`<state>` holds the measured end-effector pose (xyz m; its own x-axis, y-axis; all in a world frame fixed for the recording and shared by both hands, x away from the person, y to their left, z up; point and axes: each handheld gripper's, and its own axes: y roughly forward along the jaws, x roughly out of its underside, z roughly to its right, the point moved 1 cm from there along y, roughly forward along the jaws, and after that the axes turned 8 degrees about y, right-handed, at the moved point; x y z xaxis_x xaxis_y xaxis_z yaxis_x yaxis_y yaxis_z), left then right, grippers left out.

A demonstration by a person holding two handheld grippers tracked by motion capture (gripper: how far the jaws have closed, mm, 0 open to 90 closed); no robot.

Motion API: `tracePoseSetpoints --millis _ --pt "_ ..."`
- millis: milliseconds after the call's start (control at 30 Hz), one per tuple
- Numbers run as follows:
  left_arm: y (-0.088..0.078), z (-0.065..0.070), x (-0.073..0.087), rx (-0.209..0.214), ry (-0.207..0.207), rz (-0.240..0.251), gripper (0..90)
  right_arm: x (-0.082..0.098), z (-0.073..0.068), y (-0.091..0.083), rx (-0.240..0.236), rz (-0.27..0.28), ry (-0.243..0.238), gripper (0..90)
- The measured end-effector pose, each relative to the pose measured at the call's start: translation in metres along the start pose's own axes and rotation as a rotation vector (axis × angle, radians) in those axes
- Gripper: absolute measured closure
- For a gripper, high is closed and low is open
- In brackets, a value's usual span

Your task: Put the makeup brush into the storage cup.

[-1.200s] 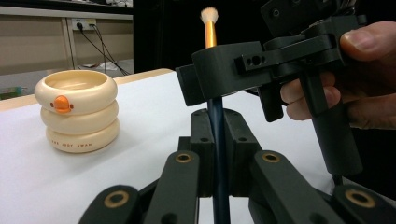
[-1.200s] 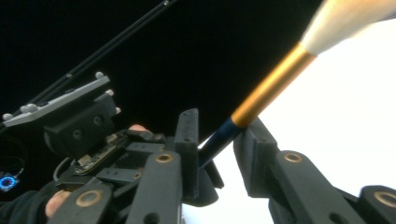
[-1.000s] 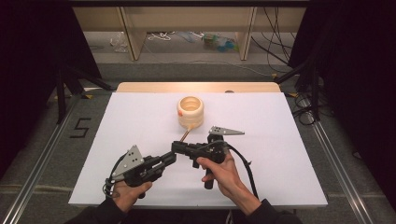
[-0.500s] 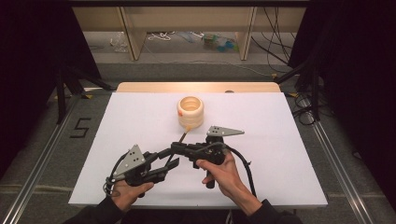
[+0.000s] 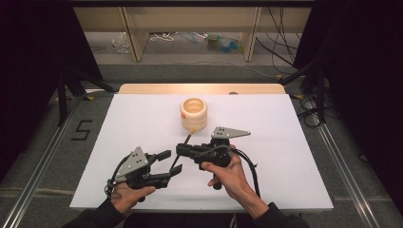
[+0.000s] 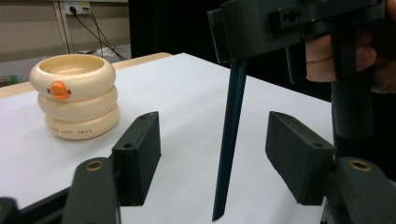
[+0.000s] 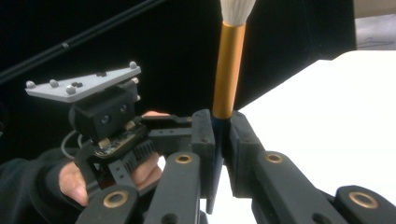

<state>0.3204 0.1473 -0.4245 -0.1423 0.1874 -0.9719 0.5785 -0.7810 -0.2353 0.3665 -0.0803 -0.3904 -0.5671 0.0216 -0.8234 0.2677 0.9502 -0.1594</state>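
My brush has a dark handle, gold ferrule and white bristles; it hangs low over the counter, gripped by my right fingers. My left fingers have just been opening and straddle its handle untouched.

Brush: dark navy handle, gold-orange ferrule, white bristles. Both grippers black; left gripper and right gripper each carry a grey plate, brass-coloured pivots on the jaws. Cup at 12 o'clock from the grippers: cream-yellow stacked rings, orange beak, small brown lettering on the bottom ring. Table cover plain white, pale wood edge at 12. Floor grey with a black "5" at 9 o'clock. Sleeves black.
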Motion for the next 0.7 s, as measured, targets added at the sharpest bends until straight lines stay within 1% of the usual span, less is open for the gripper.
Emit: tracePoseSetpoints --millis 33,67,100,133,167,200,233,300,333,400,433,467,500,567,600,633,667,700 --pt "0.0 -0.001 0.0 0.006 0.014 -0.007 33.7 0.0 0.0 -0.001 0.005 -0.001 -0.009 83.5" --pt "0.0 -0.001 0.0 0.008 0.014 -0.01 32.8 -0.001 0.0 -0.001 0.018 -0.006 -0.026 83.5" --pt "0.0 -0.001 0.001 0.006 0.006 -0.015 32.1 -0.002 0.0 -0.002 0.021 -0.008 -0.024 83.5" --pt "-0.001 -0.001 0.001 0.003 0.007 -0.019 31.4 -0.002 0.001 -0.002 0.022 -0.005 -0.039 83.5" --pt "-0.001 -0.002 0.001 0.0 0.013 -0.022 31.0 -0.003 0.0 -0.003 0.033 -0.012 -0.046 83.5" --pt "-0.001 -0.002 0.001 0.001 0.013 -0.025 30.4 -0.004 0.0 -0.004 0.04 -0.013 -0.063 83.5" --pt "-0.002 -0.003 0.002 -0.005 0.005 -0.028 29.7 -0.005 -0.001 -0.005 0.048 -0.021 -0.07 83.5" --pt "-0.003 -0.004 0.002 -0.001 0.009 -0.035 28.9 -0.007 -0.001 -0.006 0.061 -0.021 -0.099 83.5" --pt "-0.003 -0.003 0.003 -0.003 -0.003 -0.038 28.0 -0.008 -0.001 -0.007 0.07 -0.029 -0.105 83.5" --pt "-0.004 -0.004 0.003 -0.003 0.009 -0.046 27.0 -0.01 -0.002 -0.009 0.093 -0.034 -0.132 83.5" --pt "-0.006 -0.003 0.004 -0.007 -0.008 -0.051 26.7 -0.01 -0.001 -0.009 0.097 -0.032 -0.141 83.5" --pt "-0.006 -0.004 0.005 -0.009 -0.009 -0.051 26.0 -0.012 -0.001 -0.011 0.115 -0.057 -0.158 83.5" --pt "-0.007 -0.005 0.005 -0.005 0.003 -0.054 25.8 -0.012 0.0 -0.01 0.12 -0.04 -0.165 83.5" --pt "-0.008 -0.004 0.006 -0.011 -0.014 -0.057 25.0 -0.013 0.0 -0.012 0.132 -0.045 -0.178 83.5" --pt "-0.009 -0.004 0.007 -0.011 -0.011 -0.061 24.7 -0.014 0.001 -0.012 0.143 -0.044 -0.184 83.5" --pt "-0.009 -0.004 0.008 -0.013 -0.013 -0.064 24.6 -0.015 0.001 -0.014 0.157 -0.058 -0.194 83.5" --pt "-0.01 -0.004 0.009 -0.014 -0.012 -0.067 24.4 -0.016 0.002 -0.014 0.16 -0.048 -0.199 83.5" --pt "-0.01 -0.004 0.009 -0.015 -0.014 -0.071 24.2 -0.017 0.002 -0.015 0.171 -0.051 -0.204 83.5"
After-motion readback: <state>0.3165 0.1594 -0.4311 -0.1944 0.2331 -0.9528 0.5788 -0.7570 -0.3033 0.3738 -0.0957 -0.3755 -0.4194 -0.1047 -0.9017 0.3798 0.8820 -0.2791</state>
